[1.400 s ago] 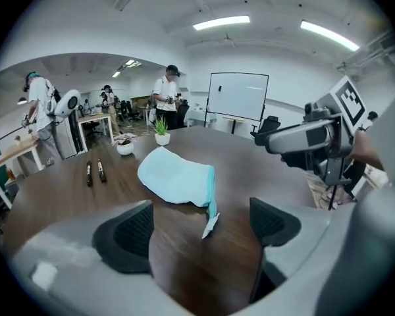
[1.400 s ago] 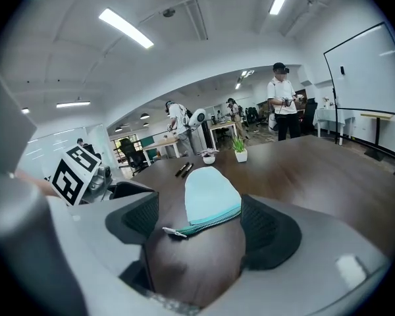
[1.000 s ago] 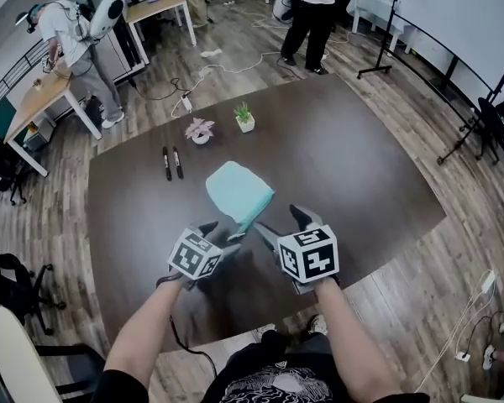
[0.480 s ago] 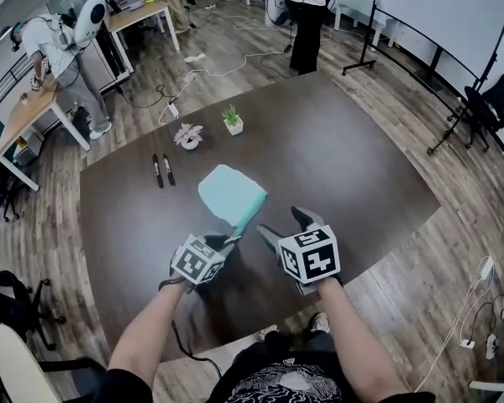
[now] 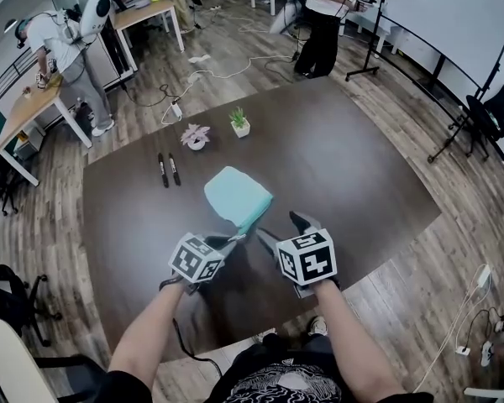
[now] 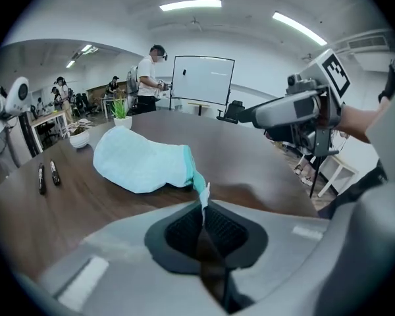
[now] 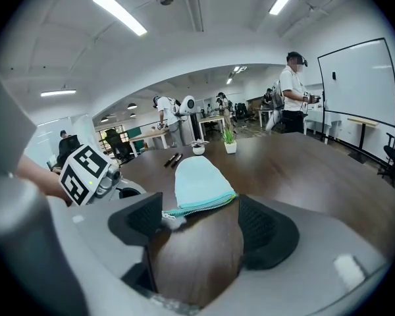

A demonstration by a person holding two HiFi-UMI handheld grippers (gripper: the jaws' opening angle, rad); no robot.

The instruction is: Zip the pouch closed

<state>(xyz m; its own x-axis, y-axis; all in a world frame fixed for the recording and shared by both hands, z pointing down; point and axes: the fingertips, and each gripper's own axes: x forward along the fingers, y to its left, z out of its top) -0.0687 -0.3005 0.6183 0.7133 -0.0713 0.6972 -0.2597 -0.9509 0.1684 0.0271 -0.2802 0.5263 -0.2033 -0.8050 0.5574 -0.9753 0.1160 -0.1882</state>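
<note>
Head view, from the left: two black pens [image 5: 168, 170], a pink plant [image 5: 196, 131] and a green plant [image 5: 241, 117] far out on the dark counter [image 5: 353, 166]. Closer in, the left tool [image 5: 228, 242], just squeezed shut, pads pressed together on the thin end strip of the zipper. Next, the light blue pouch [image 5: 238, 196], flat in the middle of the counter, zipper edge on the near side. Last, the right tool [image 5: 283, 227], jaws spread wide, pinching nothing, zipper edge just in front of the gap.
</note>
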